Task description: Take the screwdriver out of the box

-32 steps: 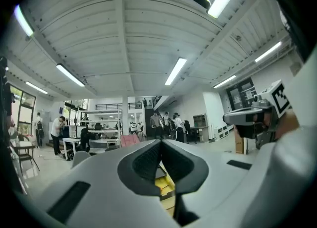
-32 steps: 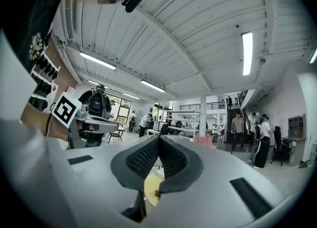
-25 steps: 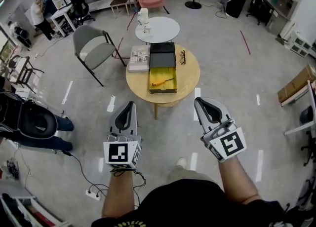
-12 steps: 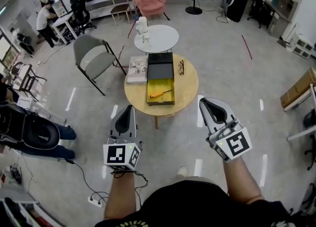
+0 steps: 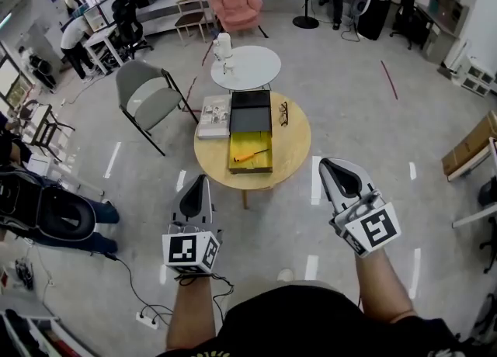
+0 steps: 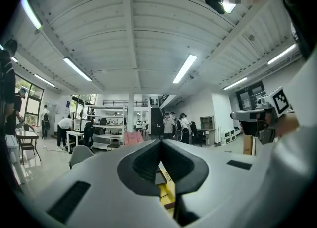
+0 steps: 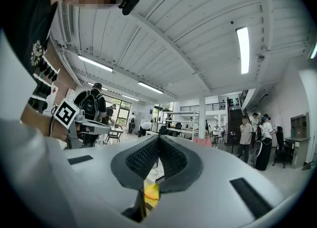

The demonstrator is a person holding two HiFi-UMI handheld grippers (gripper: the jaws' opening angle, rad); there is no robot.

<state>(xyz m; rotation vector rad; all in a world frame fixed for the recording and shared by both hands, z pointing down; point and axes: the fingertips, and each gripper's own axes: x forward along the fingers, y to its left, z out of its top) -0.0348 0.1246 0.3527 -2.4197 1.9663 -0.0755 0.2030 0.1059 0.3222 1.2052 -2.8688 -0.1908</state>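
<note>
screwdriver (image 5: 252, 155) lies in the open yellow box (image 5: 250, 141) at the near edge of the round counter (image 5: 293, 143); left claw (image 5: 199, 179) and right claw (image 5: 324, 163) are pinched closed, empty.

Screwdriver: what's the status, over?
Both shut, empty: left claw, right claw. Screwdriver lies in open yellow box on round table, untouched. Bare floor between claws and table.
</note>
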